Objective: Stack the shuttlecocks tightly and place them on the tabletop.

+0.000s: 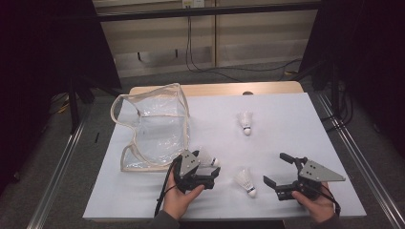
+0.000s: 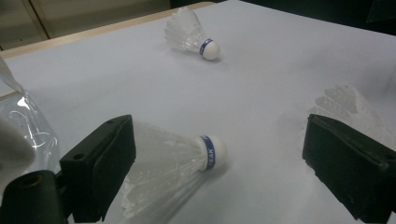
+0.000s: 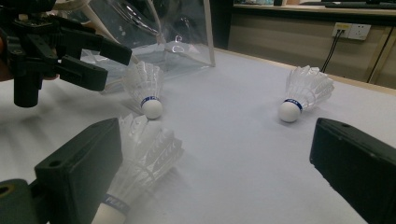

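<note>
your left gripper (image 1: 210,174) is released, jaws straddling the white feathered shuttlecock (image 2: 177,161) beside the clear plastic bag (image 1: 153,129) near the tabletop's front edge, ready to clamp.

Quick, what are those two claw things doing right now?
Left gripper: open, white feathered shuttlecock between its jaws, not gripped.
Right gripper: open, holding nothing.

Both hands rested at the near edge of the table (image 1: 286,102). The left gripper (image 1: 206,177) and the right gripper (image 1: 279,170) held their jaws spread wide, each low over the table.
</note>
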A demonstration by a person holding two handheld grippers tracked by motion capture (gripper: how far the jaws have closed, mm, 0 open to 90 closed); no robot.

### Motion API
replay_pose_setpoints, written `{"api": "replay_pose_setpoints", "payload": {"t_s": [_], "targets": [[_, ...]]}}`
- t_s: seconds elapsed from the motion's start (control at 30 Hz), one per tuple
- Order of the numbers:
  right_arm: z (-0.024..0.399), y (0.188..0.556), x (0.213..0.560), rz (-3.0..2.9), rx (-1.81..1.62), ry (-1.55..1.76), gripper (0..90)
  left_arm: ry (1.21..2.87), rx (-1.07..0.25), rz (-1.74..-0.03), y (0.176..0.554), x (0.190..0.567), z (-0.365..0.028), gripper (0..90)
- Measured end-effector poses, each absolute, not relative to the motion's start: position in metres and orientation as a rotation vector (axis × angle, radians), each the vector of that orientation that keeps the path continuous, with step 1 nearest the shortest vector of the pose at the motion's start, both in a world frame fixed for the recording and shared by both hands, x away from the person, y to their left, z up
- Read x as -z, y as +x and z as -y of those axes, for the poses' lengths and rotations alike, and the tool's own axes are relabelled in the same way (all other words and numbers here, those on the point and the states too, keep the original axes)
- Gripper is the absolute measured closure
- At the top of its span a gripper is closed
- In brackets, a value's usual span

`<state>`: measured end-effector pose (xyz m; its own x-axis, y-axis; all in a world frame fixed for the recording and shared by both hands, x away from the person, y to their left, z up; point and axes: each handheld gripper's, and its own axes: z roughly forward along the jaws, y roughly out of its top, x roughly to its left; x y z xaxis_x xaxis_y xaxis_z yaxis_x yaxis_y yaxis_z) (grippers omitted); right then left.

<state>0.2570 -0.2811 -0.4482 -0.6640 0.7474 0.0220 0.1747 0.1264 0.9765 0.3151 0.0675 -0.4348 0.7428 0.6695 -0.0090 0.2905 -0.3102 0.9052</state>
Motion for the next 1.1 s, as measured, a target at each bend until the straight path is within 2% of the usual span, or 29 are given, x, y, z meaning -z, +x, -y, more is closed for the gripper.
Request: {"api": "replay_pose_setpoints", "payload": {"t_s": [0.47,0.93,1.03,1.07,1.1], "targets": [[0.2808,0.2564,0.4479,-1.934,-1.562,0.887,1.5,1.925,-0.528,-0.765,0.3182,0.4363,-0.0641,12.4],[0.2813,0.2563,0.448,-1.932,-1.563,0.888,1.6,1.927,-0.467,-0.798,0.3185,0.4384,-0.0615,12.7],[0.2814,0.2562,0.4481,-1.931,-1.564,0.887,1.5,1.923,-0.454,-0.81,0.3179,0.4382,-0.0613,14.1],[0.2814,0.2562,0.448,-1.93,-1.564,0.891,1.6,1.923,-0.453,-0.816,0.3176,0.4383,-0.0611,18.1],[0.2814,0.2562,0.448,-1.93,-1.564,0.891,1.6,1.934,-0.455,-0.832,0.3171,0.4381,-0.0615,18.1]]}}
